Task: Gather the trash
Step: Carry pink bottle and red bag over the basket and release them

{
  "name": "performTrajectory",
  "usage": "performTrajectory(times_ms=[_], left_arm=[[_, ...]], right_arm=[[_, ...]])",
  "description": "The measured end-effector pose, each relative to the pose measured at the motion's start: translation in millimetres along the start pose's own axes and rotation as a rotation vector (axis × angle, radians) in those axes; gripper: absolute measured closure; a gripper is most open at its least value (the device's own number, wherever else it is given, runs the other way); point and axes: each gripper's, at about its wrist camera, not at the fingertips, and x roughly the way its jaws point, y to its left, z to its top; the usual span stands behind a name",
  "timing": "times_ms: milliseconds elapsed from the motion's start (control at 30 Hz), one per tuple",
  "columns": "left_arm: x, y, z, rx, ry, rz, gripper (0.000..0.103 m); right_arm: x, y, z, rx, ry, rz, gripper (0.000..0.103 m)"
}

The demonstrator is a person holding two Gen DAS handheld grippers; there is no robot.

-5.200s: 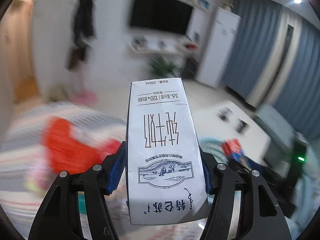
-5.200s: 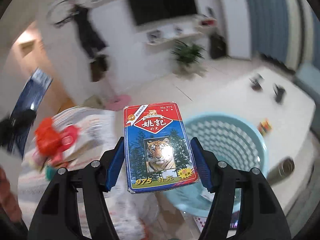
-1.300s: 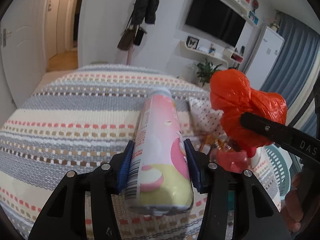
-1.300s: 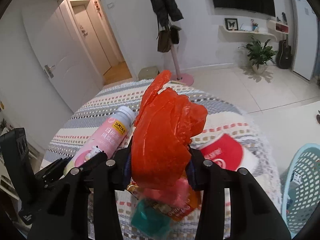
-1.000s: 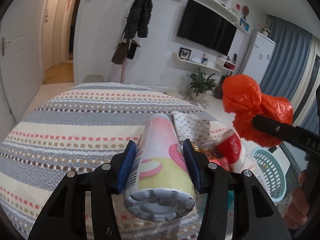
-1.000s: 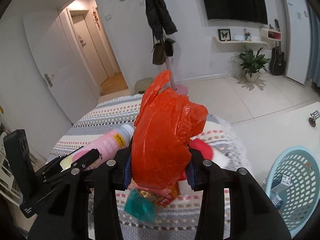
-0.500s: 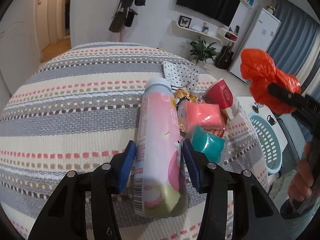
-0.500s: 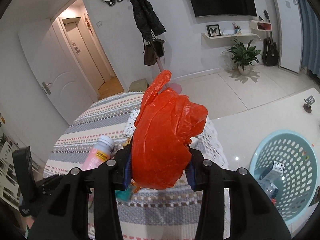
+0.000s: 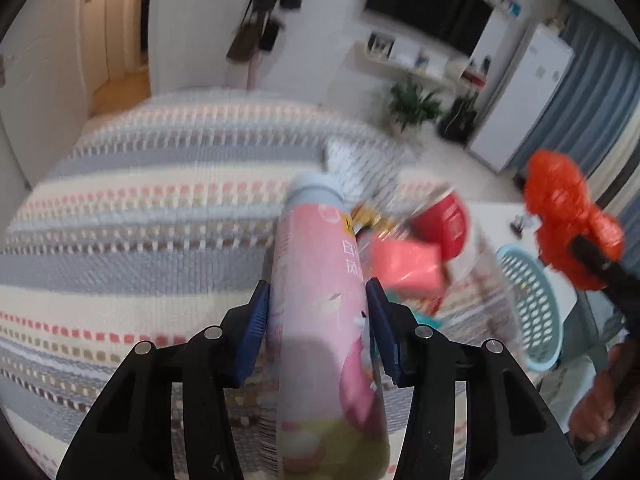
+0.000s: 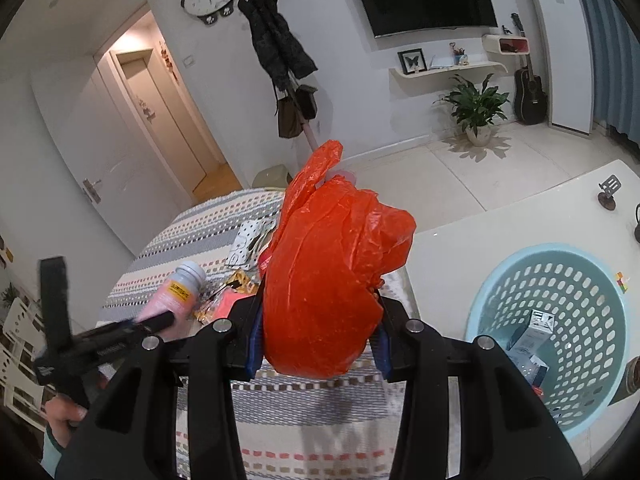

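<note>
Two claws are in view, each pinching one piece of trash. The left claw (image 9: 318,332) grips one tall pink bottle (image 9: 320,320) with a pale grey cap, its blue pads (image 9: 256,332) pressed against the bottle's sides; the bottle is held above a striped woven cloth (image 9: 140,240) of grey, cream and coral bands. The right claw (image 10: 318,340) clamps one crumpled, glossy orange-red plastic bag (image 10: 332,280), which bulges up between the fingers with a loose tail pointing upward.

On the cloth lies a small heap of remaining litter: one red paper cup (image 9: 444,226), one coral-pink packet (image 9: 404,264), one polka-dot wrapper (image 10: 246,242) and some gold foil; this view is blurred.

One pale blue perforated basket (image 10: 500,292) stands to the right on a white surface (image 10: 500,232), with a few cartons (image 10: 532,332) inside.
</note>
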Motion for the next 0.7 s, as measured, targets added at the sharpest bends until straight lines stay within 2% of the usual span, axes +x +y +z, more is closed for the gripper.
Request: performTrajectory(times_ms=[133,300,533,700], left_arm=[[-29,-36,15,0.062,-0.101,-0.047,0.057],[-41,-91,27,0.144,-0.159,-0.151,0.057],[-19,-177,31,0.265,-0.136,-0.269,0.057],[22,-230,15,0.325,-0.049,-0.334,0.057]], right_arm=[[-16,-17,1,0.016,-0.039,-0.019,0.064],[-37,-42,1,0.055,-0.085,-0.048,0.064],[-52,-96,-8,0.16,-0.101,-0.122,0.064],[-49,-153,-19,0.294,-0.039,-0.236,0.064]])
